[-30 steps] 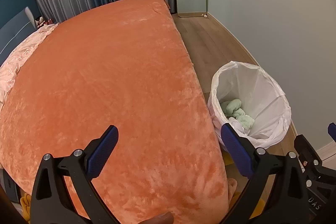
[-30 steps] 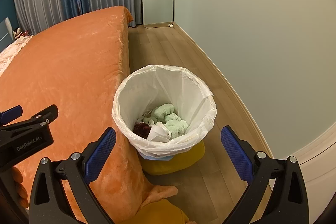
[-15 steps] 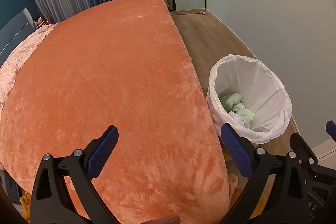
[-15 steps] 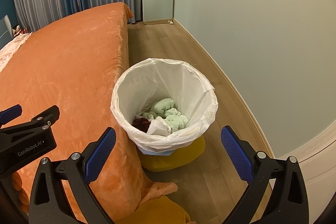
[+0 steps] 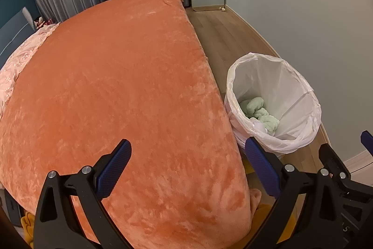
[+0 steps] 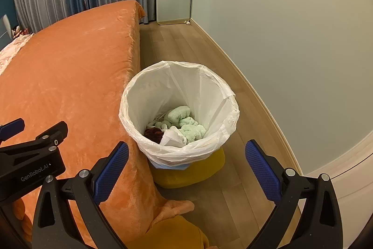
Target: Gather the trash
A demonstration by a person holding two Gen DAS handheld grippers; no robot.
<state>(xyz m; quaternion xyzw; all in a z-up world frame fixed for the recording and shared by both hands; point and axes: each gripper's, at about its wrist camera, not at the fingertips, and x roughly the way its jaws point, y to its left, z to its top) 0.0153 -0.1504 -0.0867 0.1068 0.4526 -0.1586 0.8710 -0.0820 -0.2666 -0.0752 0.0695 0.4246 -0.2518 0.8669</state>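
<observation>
Just ahead — trash bin [image 6: 179, 109], right hand-held gripper [image 6: 186, 169]

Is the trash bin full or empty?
Neither: the bin is only partly filled. Green fluffy pieces, white paper and something dark red lie at the bottom, with bare liner wall above them.

Both views are sliding back a touch: in the right wrist view the trash bin [image 6: 179, 109] now sits higher in the picture than a second ago, and more of its yellow base [image 6: 193, 173] shows beneath the liner. In the left wrist view the bin drifts up and leftward, closer against the orange blanket [image 5: 121, 90]. The right gripper [image 5: 345, 155] at that view's edge seems to shift too, though it is cropped.
</observation>
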